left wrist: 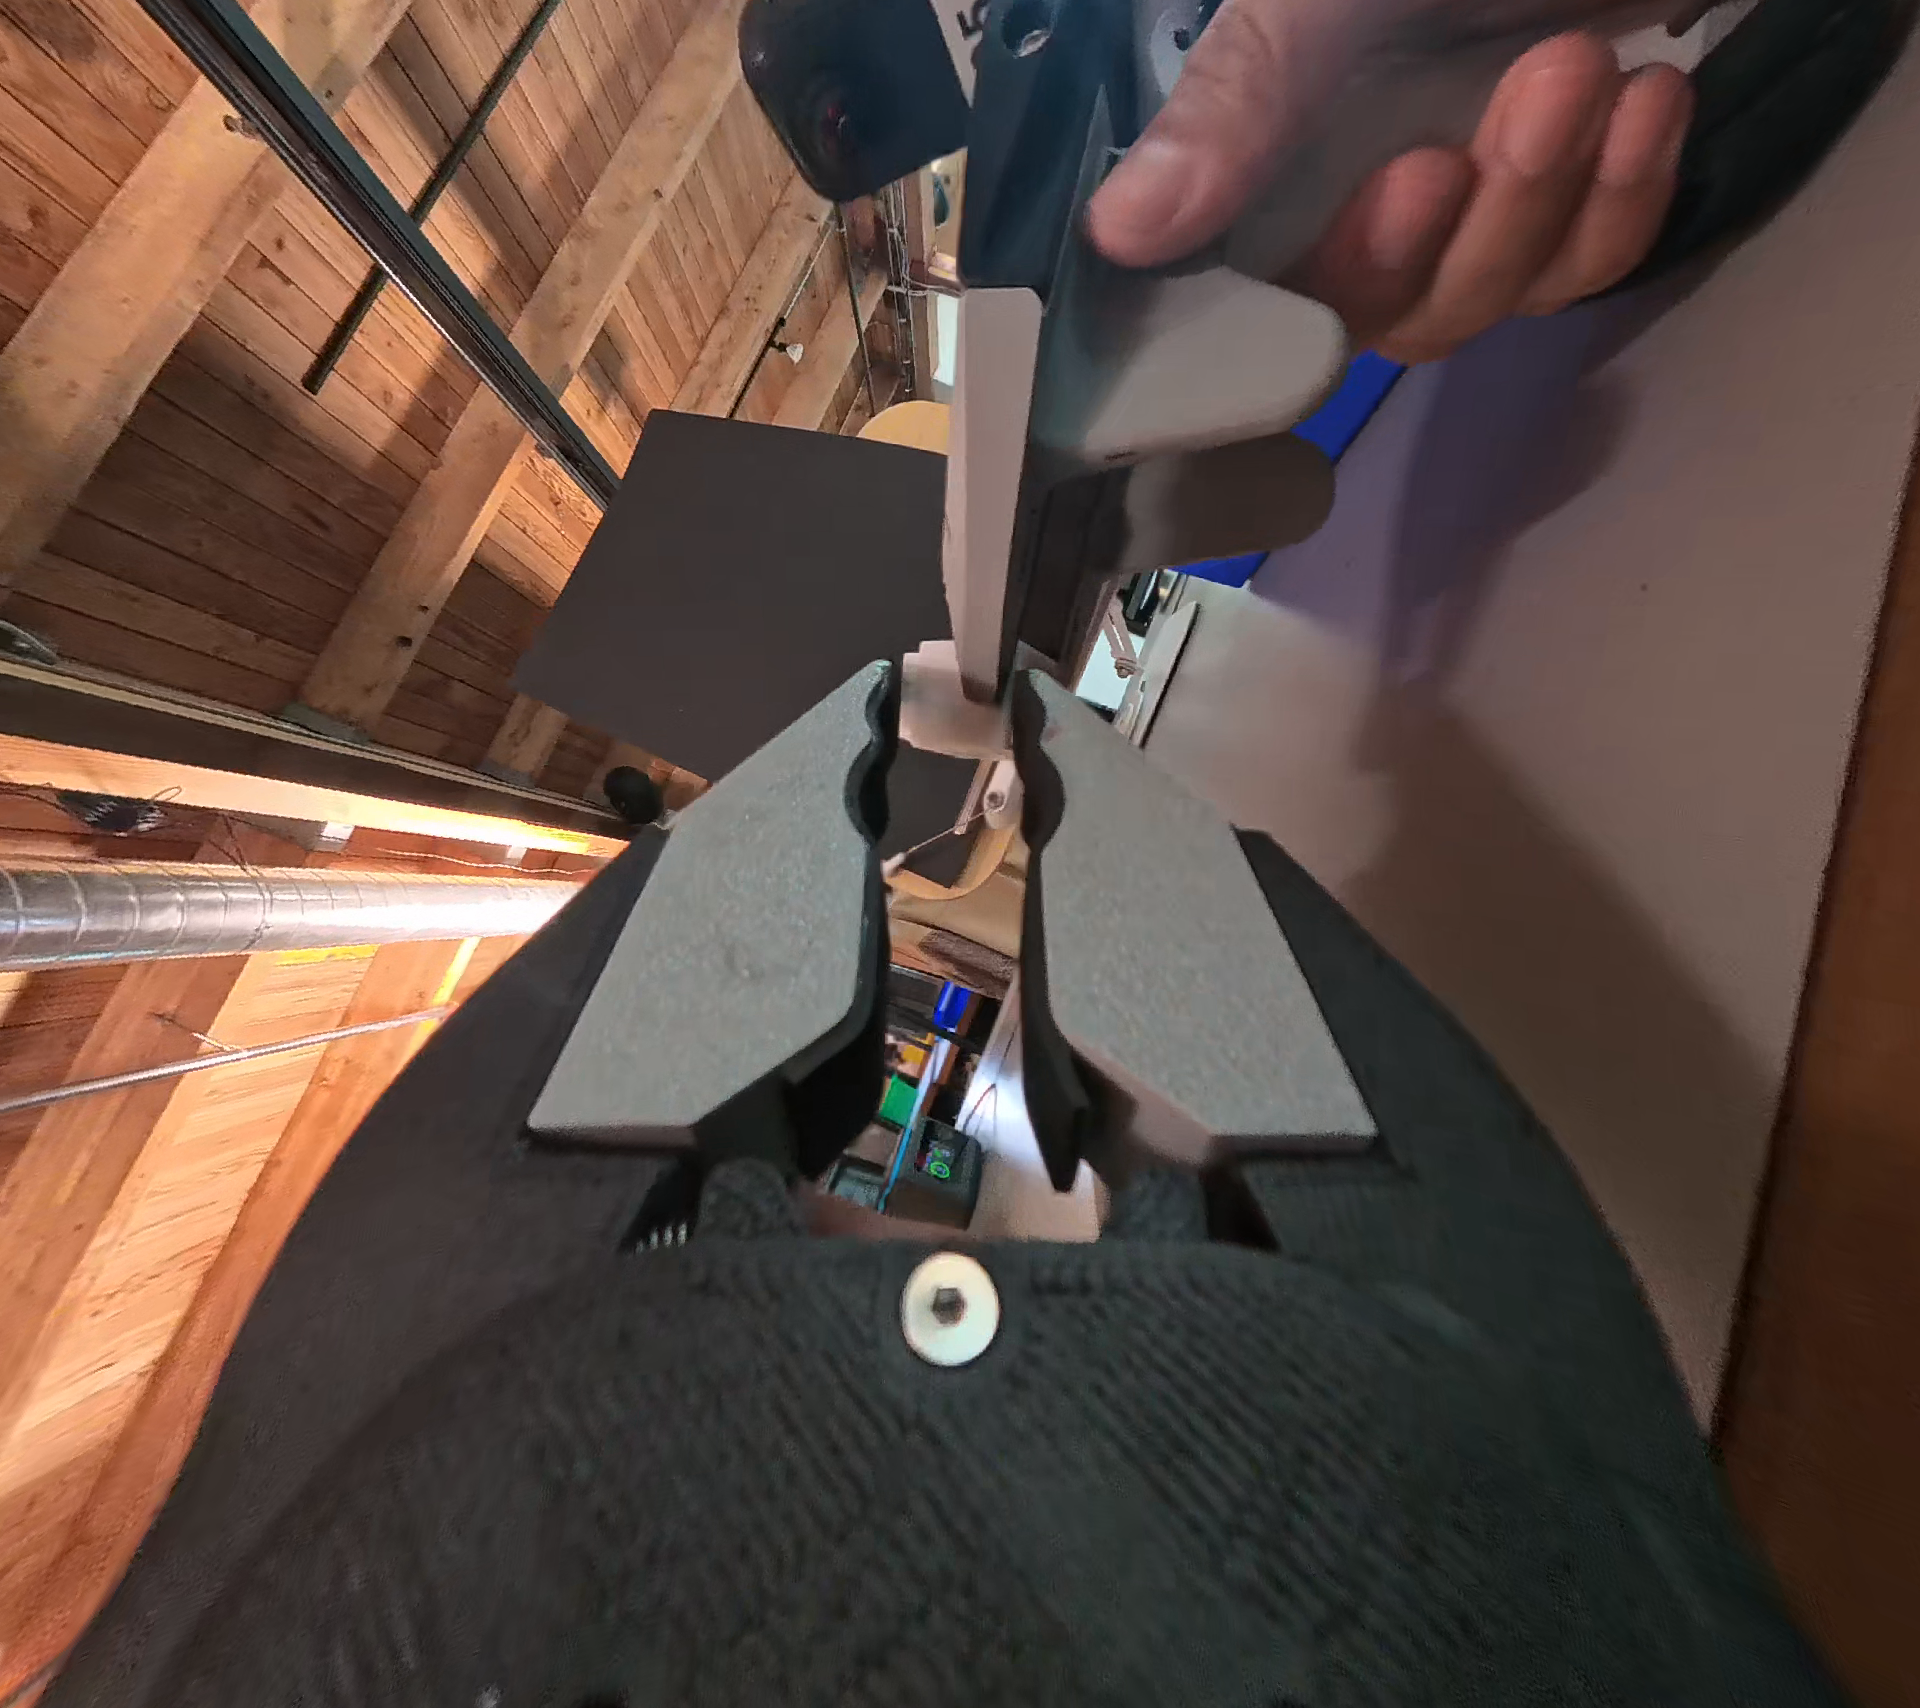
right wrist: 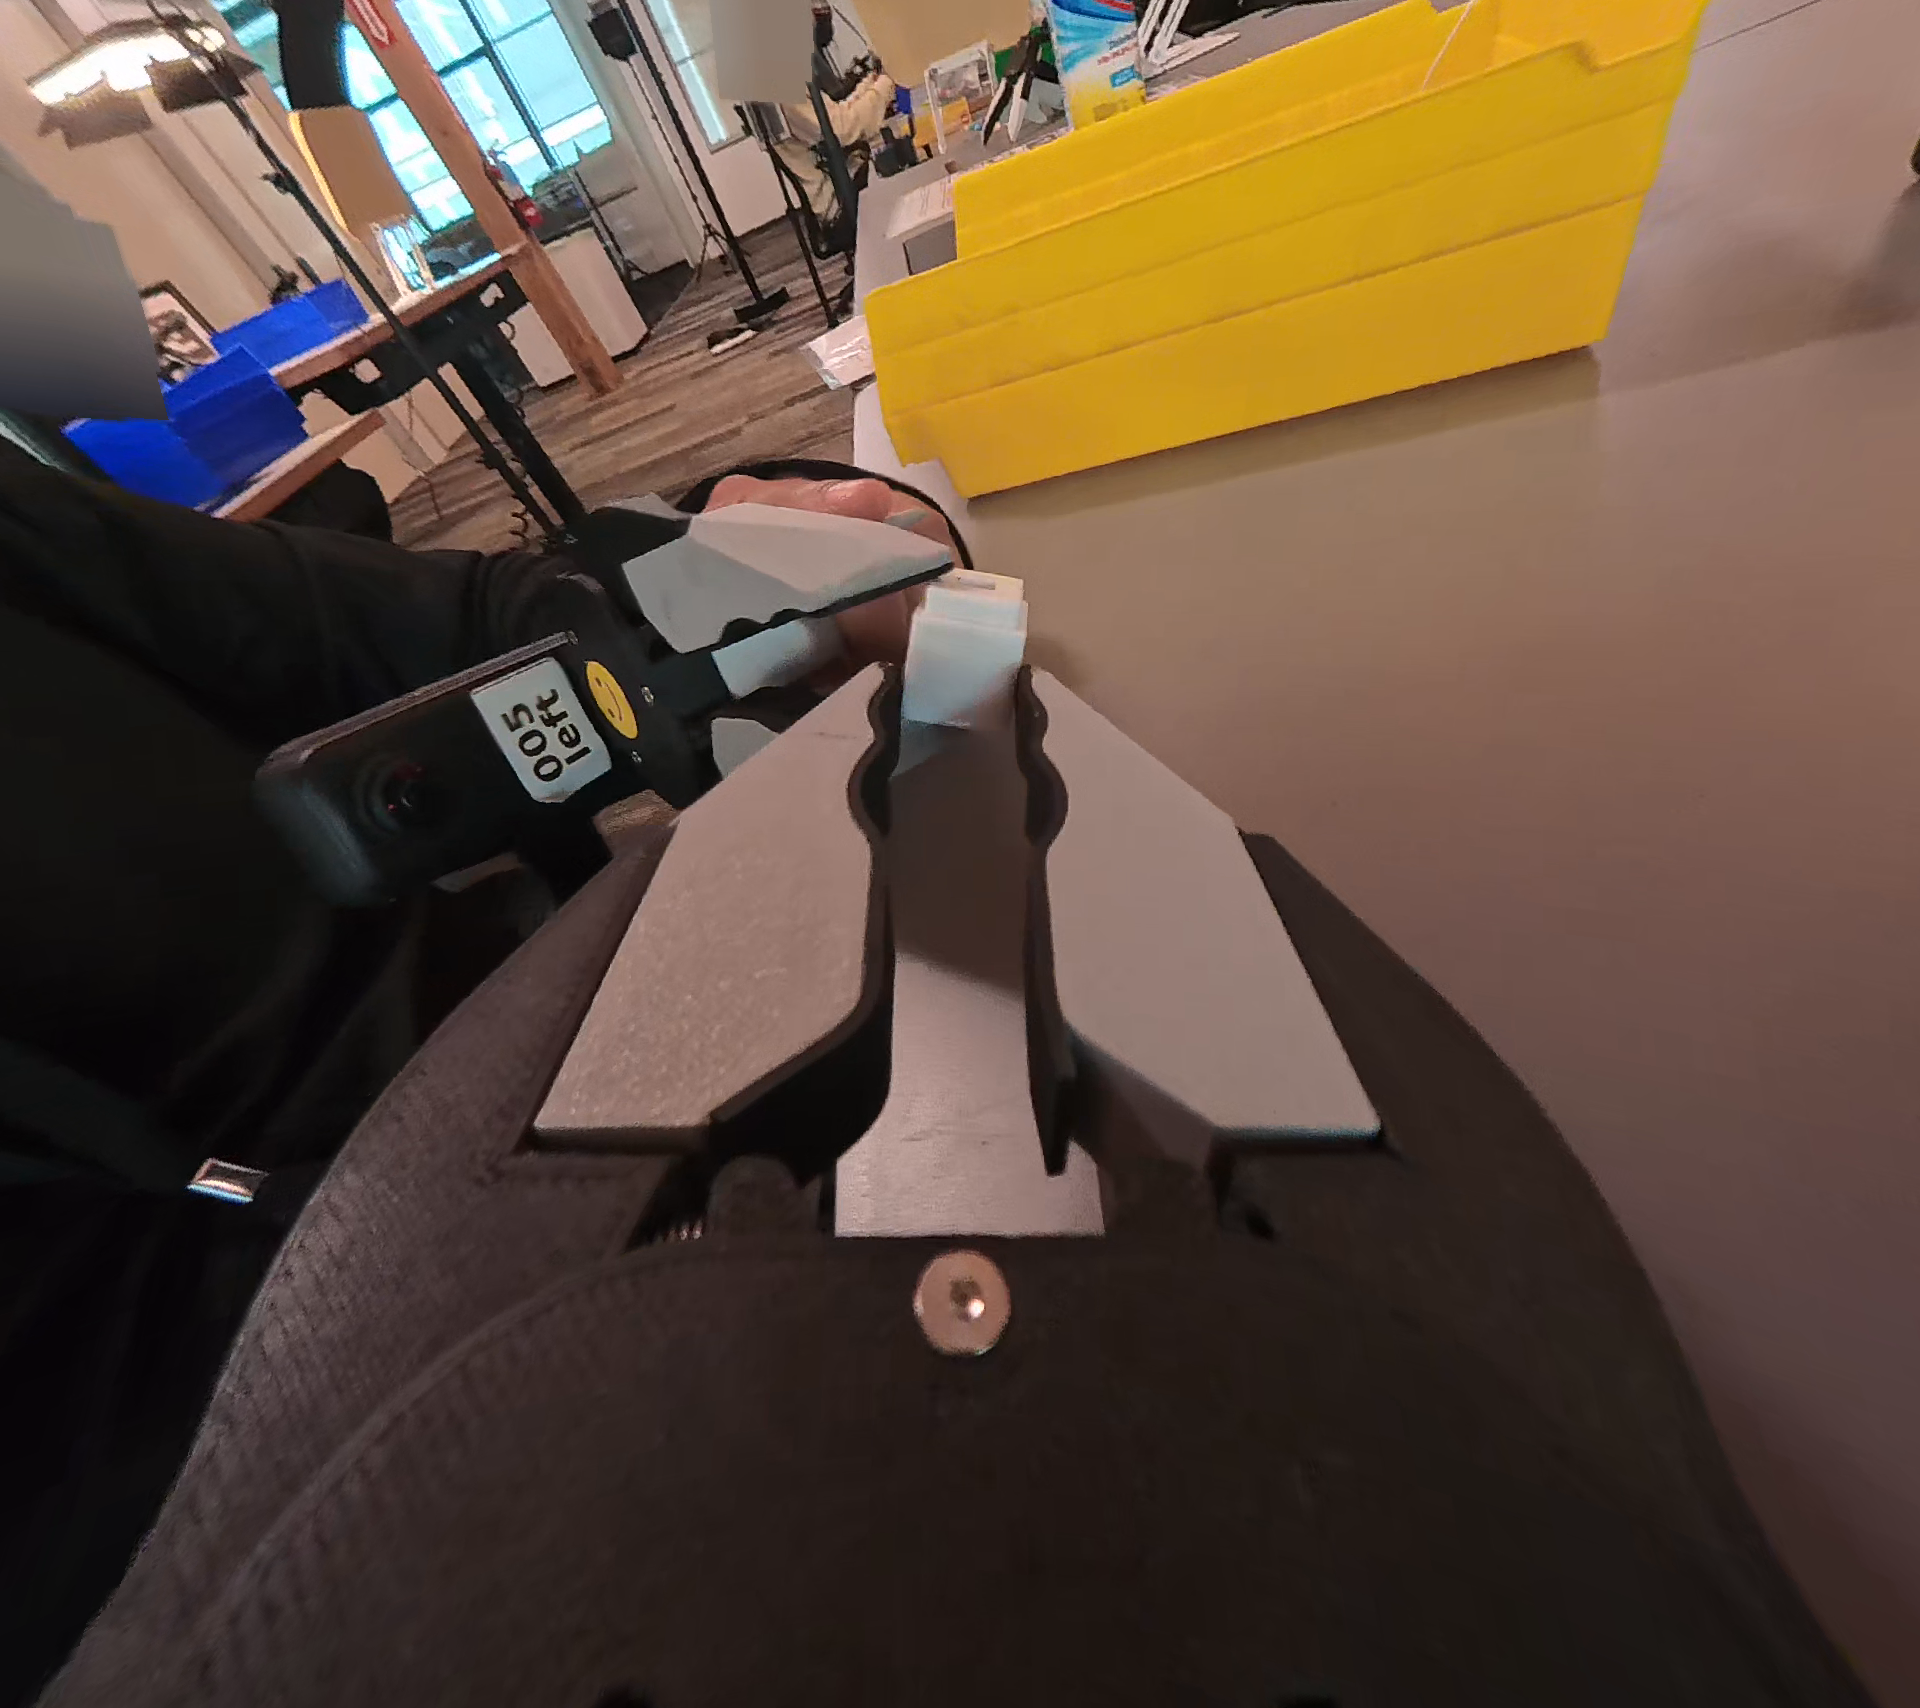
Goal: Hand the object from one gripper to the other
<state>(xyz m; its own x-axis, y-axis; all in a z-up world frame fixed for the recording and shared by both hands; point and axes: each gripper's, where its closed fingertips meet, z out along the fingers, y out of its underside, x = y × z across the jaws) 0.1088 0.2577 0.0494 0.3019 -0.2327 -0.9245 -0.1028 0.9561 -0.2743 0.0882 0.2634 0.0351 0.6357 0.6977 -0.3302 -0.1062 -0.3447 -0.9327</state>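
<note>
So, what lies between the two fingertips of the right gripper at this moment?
The small white block lies there, its near end gripped between the right gripper's tips in the right wrist view. The left gripper closes on it too in the left wrist view.

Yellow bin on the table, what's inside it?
Only the yellow bin's far inner wall shows, with a thin pale strip against it. The near wall hides the floor and any contents.
</note>
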